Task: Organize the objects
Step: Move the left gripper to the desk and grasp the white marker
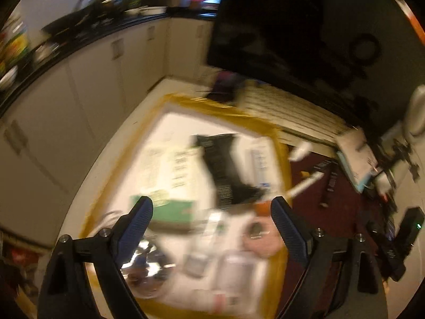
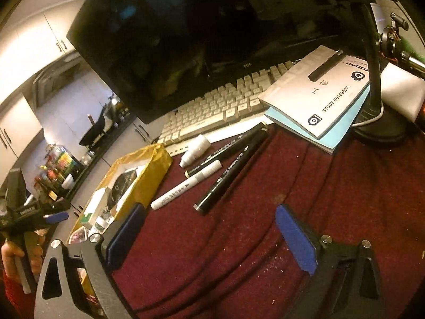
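Note:
My left gripper point(image 1: 211, 212) is open and empty above a yellow-edged box point(image 1: 202, 105) that holds several small items, among them a black packet point(image 1: 225, 170) and a green card point(image 1: 172, 210); this view is blurred. My right gripper point(image 2: 209, 215) is open and empty over the dark red cloth point(image 2: 292, 186). On the cloth lie a white marker point(image 2: 186, 183), two black markers point(image 2: 231, 170) and a small white bottle point(image 2: 194, 150). The box also shows in the right wrist view point(image 2: 148, 178), with the left gripper point(image 2: 53, 218) beside it at far left.
A dark monitor point(image 2: 164, 40) stands behind a beige keyboard point(image 2: 212, 109). Notebooks point(image 2: 318, 98) with a black pen on top lie at the right, next to a black lamp base point(image 2: 379, 127). White cabinets point(image 1: 93, 93) and a cluttered counter lie to the left.

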